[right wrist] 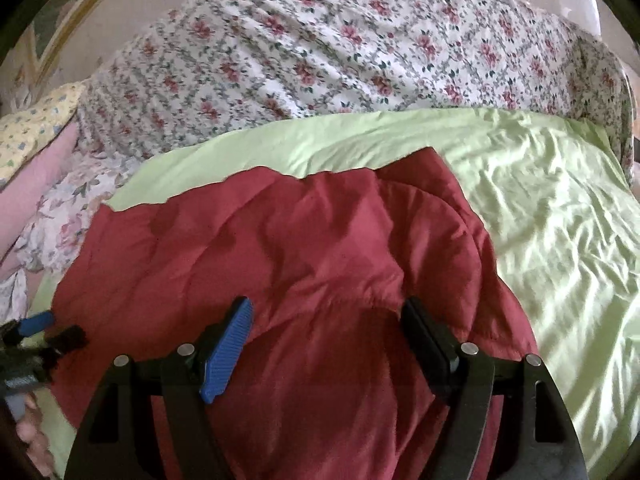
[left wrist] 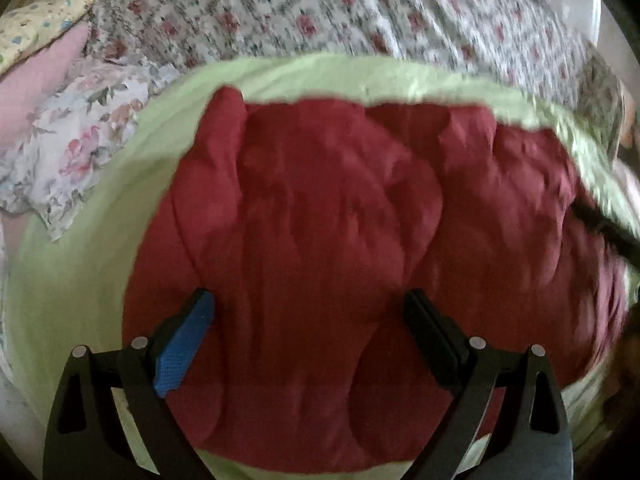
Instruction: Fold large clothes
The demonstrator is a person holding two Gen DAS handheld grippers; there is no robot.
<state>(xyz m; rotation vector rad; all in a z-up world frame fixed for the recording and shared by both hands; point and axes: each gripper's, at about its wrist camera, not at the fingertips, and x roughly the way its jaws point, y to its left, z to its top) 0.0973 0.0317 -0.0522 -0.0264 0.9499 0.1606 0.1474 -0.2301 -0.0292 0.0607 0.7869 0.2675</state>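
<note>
Lying partly folded on the green sheet [right wrist: 540,208], the red quilted garment [right wrist: 304,240] looks half done (more folds left); left hand-held gripper [left wrist: 308,320] and right hand-held gripper [right wrist: 326,332] hover wide apart, empty, floral bedding [right wrist: 320,52] beyond.

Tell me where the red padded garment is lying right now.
The red padded garment lies spread on the light green sheet, centre-left in the right wrist view, just beyond both open grippers, with the floral bedding behind it.
</note>
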